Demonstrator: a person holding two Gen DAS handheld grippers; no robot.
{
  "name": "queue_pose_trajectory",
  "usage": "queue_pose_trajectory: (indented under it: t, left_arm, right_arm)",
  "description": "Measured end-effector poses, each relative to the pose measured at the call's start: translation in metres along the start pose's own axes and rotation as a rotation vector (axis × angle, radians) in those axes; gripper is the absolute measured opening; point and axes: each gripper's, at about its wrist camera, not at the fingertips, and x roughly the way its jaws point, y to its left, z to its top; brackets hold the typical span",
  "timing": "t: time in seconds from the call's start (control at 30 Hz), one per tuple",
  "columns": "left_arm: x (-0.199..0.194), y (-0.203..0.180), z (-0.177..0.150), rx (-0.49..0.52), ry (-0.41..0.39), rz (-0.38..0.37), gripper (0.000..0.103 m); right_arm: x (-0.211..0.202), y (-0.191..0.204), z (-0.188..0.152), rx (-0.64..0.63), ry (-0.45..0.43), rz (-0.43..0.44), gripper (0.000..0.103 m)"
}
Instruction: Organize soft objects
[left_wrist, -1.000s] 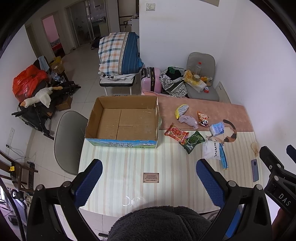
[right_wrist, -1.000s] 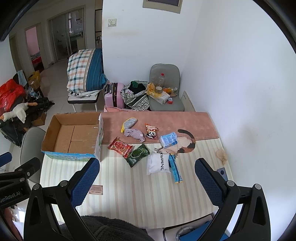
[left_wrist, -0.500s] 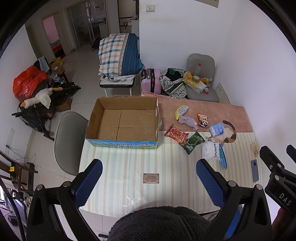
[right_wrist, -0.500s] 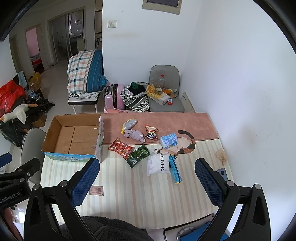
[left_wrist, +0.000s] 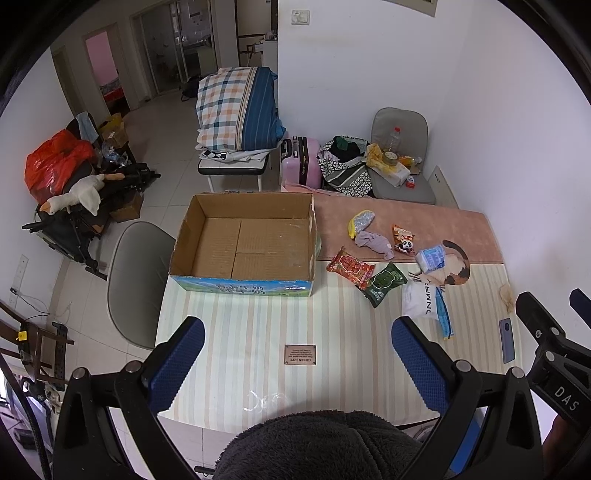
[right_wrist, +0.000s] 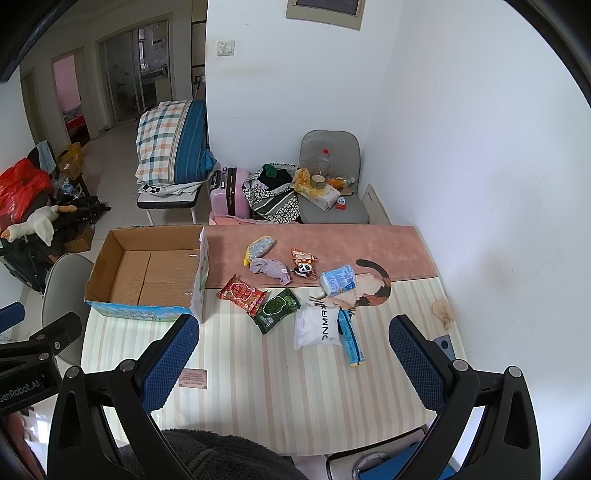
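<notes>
An empty open cardboard box (left_wrist: 243, 243) (right_wrist: 147, 273) stands at the table's far left. To its right lie several soft packs: a red snack bag (left_wrist: 350, 267) (right_wrist: 241, 294), a green pack (left_wrist: 384, 283) (right_wrist: 276, 309), a white pouch (left_wrist: 417, 300) (right_wrist: 317, 326), a grey cloth (left_wrist: 373, 242) (right_wrist: 269, 268), a yellow-grey pouch (left_wrist: 360, 221) (right_wrist: 258, 249), a panda snack bag (left_wrist: 403, 240) (right_wrist: 303, 263) and a blue-white tissue pack (left_wrist: 430, 255) (right_wrist: 338, 279). My left gripper (left_wrist: 297, 363) and right gripper (right_wrist: 293, 363) are both open and empty, high above the table's near edge.
A striped cloth (left_wrist: 258, 332) and a pink mat (left_wrist: 406, 225) cover the table. A phone (left_wrist: 506, 339) lies at the right edge by the white wall. A small brown label (left_wrist: 300, 354) lies near the front. A grey chair (left_wrist: 136, 284) stands left of the table.
Both views have shifted very slightly; nothing on the table has moved and both grippers stay open.
</notes>
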Motion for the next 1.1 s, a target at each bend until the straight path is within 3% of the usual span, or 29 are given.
queue_pose_trajectory:
  t: [0.87,0.97,1.1]
  left_arm:
    - [-0.001,-0.001,0.000,-0.002,0.000,-0.005,0.103]
    - [0.002,-0.002,0.002,0.006,0.003,-0.010,0.103]
    - [0.038,-0.015,0.018,0.028,0.032,-0.001,0.103]
  right_arm:
    - [0.001,0.004,-0.002,-0.002,-0.011,0.018,0.103]
    - [0.015,-0.004,-0.003,0.024,0.018,0.052,0.103]
    - [0.060,-0.039,0.005,0.086,0.100,0.037,0.103]
